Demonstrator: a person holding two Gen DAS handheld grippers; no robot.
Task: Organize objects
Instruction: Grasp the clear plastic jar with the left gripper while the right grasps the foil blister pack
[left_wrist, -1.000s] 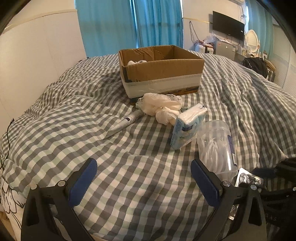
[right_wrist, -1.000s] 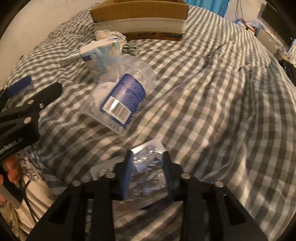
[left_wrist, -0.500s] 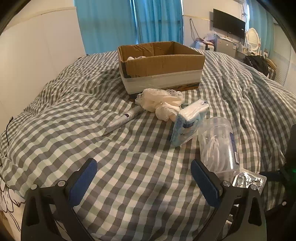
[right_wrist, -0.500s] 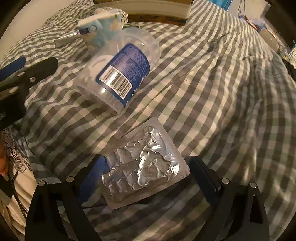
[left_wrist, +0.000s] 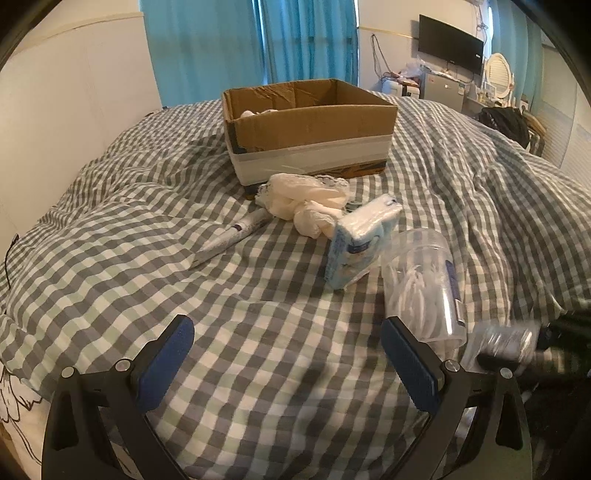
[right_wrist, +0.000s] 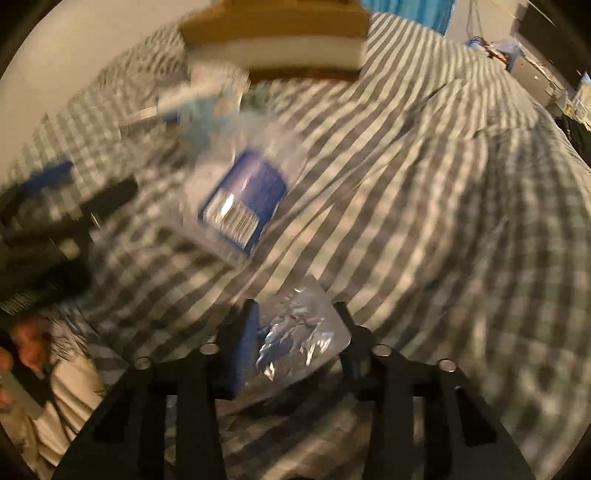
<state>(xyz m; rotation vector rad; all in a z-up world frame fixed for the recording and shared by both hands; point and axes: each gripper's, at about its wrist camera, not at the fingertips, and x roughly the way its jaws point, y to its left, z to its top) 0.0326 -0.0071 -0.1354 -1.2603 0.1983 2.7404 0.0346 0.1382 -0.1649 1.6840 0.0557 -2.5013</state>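
Right now the right gripper (right_wrist: 297, 332) has its two fingers pressed on a shiny foil pill pack (right_wrist: 295, 332). The pack sits between the fingers, one on each side, so the gripper is clenched on it. This view is very blurry, so it is hard to tell if the pack touches the bed or is lifted off it. In the left view the pack (left_wrist: 498, 341) shows as a blur just beside the clear cup.

The left gripper (left_wrist: 288, 365) is spread wide with nothing between its blue pads. It hangs over the checked blanket (left_wrist: 184, 258), near the front edge of the bed.

The other things lie farther out on the blanket. A clear plastic cup (left_wrist: 421, 288) with white sticks inside lies on its side, just beside the left gripper's right finger. A blue and white tissue pack (left_wrist: 358, 240) leans next to the cup. Behind it is a bunched white cloth (left_wrist: 306, 203), and a thin tube (left_wrist: 236, 236) lies to the left of the cloth. A cardboard box (left_wrist: 310, 129) sits at the back, open on top, with something white inside.
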